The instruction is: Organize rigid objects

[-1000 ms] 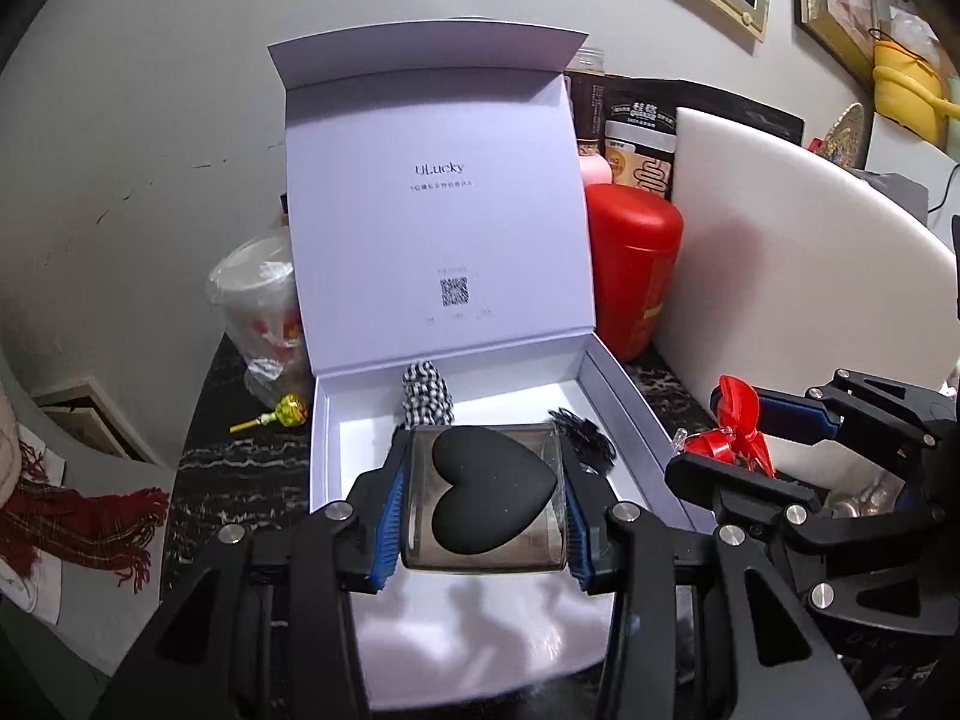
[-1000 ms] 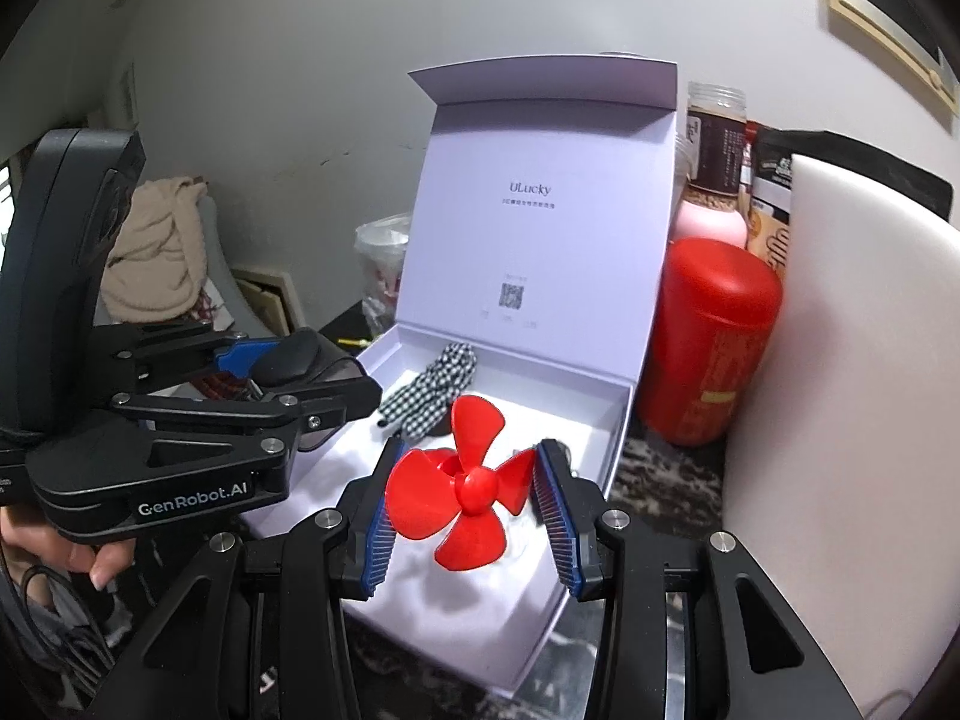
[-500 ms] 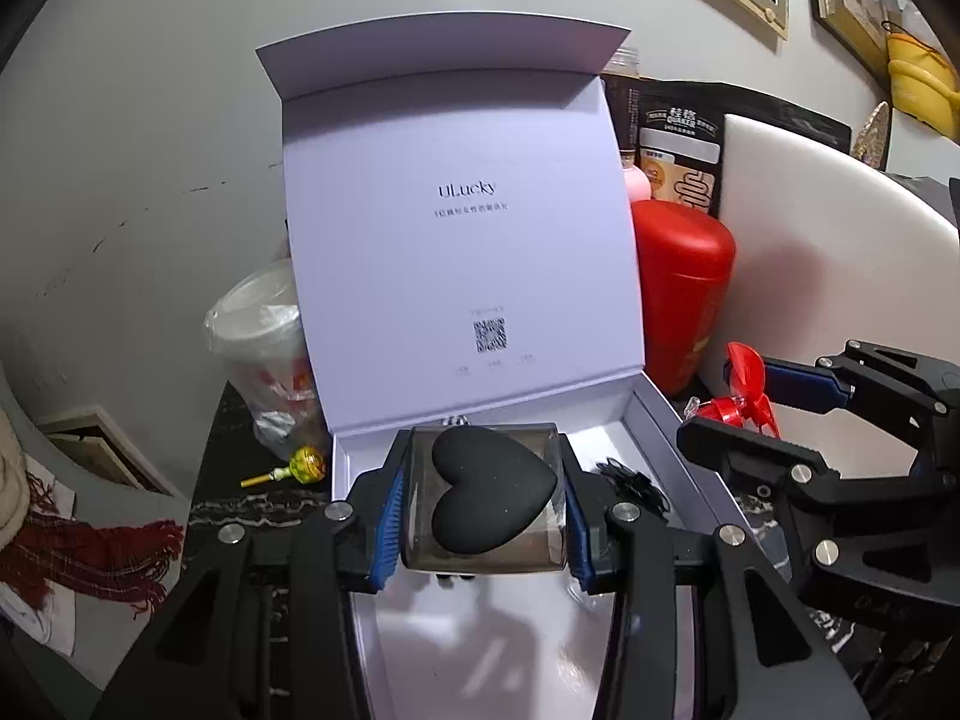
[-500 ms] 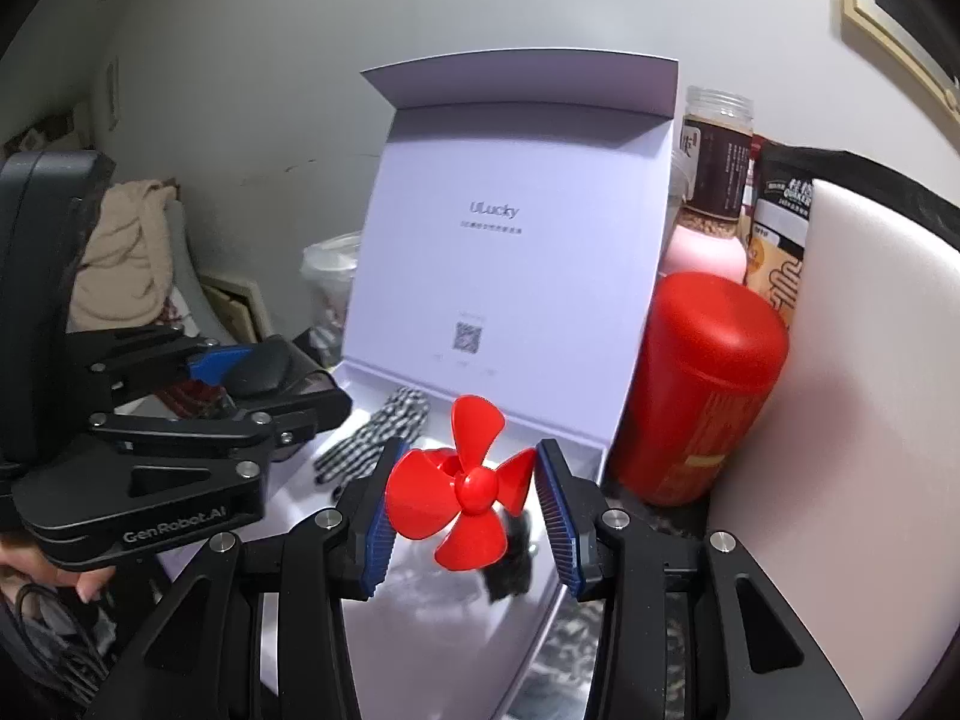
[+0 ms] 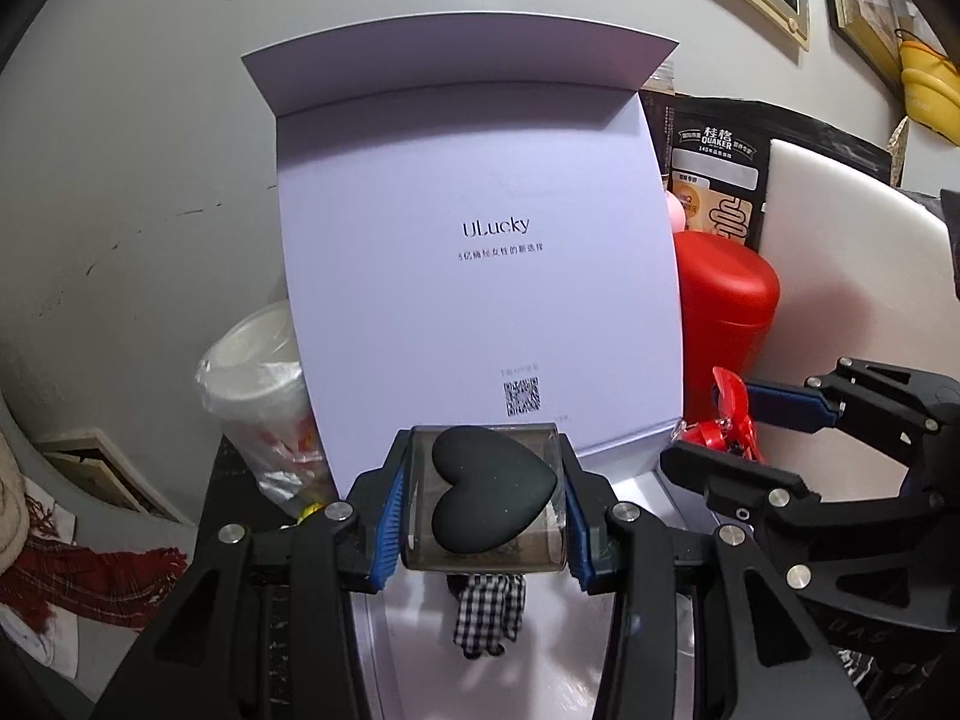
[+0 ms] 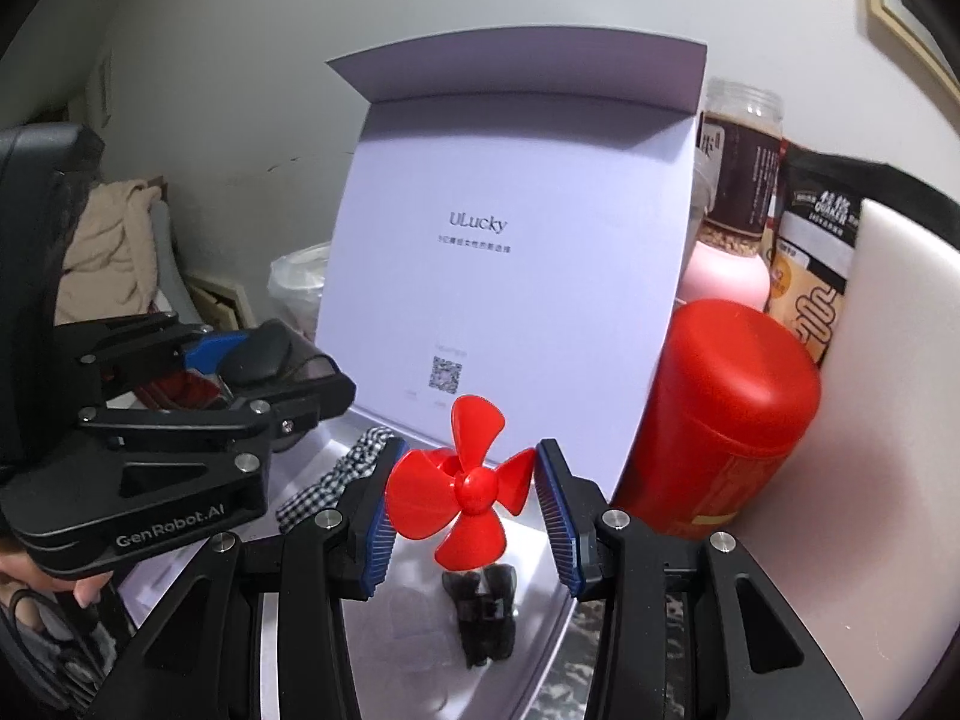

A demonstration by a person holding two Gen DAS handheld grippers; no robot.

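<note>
Both items are carried over the open white gift box, evidently for placing inside. The left gripper is clamped on a clear case with a black heart, pads pressing its two side walls so the flat base faces down toward the tray. The right gripper is closed on a red propeller, pinched across opposite blade tips with the hub facing the camera; that grip looks light and could let it rotate.

Inside the tray lie a checked cloth piece and a small black item, leaving bare floor between and in front of them. The raised lid stands just behind both loads, limiting forward travel. A red canister stands just beside the box's right wall, narrowing the right approach.
</note>
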